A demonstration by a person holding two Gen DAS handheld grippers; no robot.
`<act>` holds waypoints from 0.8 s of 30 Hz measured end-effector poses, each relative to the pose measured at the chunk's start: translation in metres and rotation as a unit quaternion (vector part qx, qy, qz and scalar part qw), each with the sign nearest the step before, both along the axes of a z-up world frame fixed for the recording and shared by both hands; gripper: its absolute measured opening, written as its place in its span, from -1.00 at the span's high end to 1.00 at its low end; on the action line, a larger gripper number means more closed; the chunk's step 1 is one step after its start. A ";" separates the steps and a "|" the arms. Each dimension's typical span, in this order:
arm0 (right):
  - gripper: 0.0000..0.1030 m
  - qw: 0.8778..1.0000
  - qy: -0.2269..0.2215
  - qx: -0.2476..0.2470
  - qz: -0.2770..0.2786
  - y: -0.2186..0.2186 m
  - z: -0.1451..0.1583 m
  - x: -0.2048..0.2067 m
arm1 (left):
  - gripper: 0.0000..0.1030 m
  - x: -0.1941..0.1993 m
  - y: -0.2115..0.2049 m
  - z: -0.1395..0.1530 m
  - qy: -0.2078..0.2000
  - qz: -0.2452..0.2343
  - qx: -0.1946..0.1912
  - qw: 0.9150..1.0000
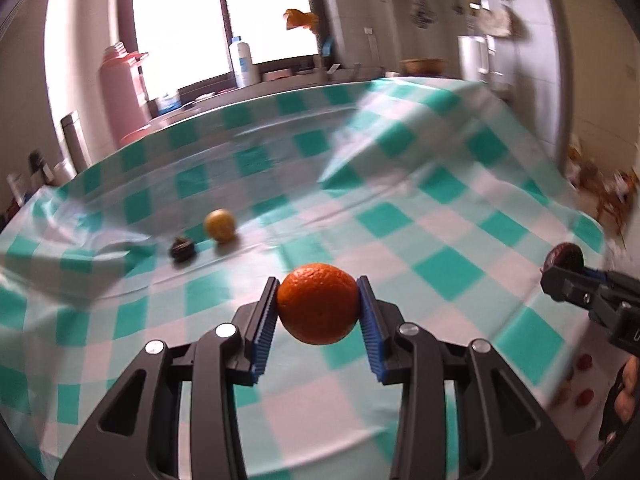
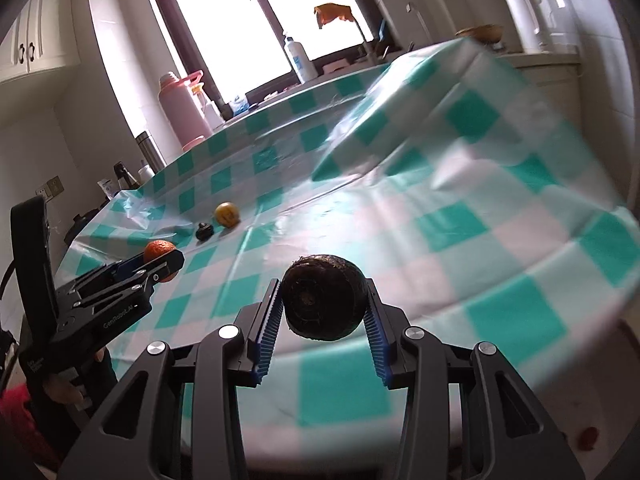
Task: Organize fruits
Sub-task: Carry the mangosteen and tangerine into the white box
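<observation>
My left gripper is shut on an orange, held above the green-and-white checked tablecloth. My right gripper is shut on a dark brown, rough round fruit near the table's front edge. The right wrist view shows the left gripper at the left with the orange in it. In the left wrist view the right gripper enters at the right edge with the dark fruit. On the cloth farther back lie a yellow fruit and a small dark fruit side by side.
A raised fold of the cloth stands in the middle back. Behind the table a counter under the window holds a pink thermos, a white bottle and a steel flask. A wooden bowl and white kettle stand at the back right.
</observation>
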State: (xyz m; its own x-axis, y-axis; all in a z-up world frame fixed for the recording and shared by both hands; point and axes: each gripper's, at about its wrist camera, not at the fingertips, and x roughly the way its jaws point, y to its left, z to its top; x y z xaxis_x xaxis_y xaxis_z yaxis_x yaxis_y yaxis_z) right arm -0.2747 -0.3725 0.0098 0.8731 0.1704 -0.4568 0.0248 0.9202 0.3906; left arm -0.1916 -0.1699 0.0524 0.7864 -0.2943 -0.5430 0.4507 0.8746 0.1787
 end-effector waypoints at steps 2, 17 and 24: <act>0.22 1.000 -0.002 -0.002 -0.008 -0.012 -0.003 -0.017 | 0.24 -0.013 -0.015 0.000 -0.002 -0.025 0.009 1.000; 0.22 0.986 0.103 -0.028 -0.126 -0.098 -0.065 -0.106 | 0.24 -0.125 -0.123 -0.033 0.042 -0.282 0.061 0.957; 0.22 0.954 0.246 -0.045 -0.163 -0.120 -0.122 -0.102 | 0.24 -0.137 -0.175 -0.091 0.127 -0.353 0.125 0.918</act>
State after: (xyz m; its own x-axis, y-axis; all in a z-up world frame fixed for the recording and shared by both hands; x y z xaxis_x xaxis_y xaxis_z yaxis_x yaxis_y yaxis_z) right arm -0.3768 -0.4929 -0.1126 0.5496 -0.1339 -0.8246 0.4757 0.8616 0.1771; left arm -0.3283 -0.3444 -0.0383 0.2857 -0.5225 -0.8033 0.9448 0.2941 0.1447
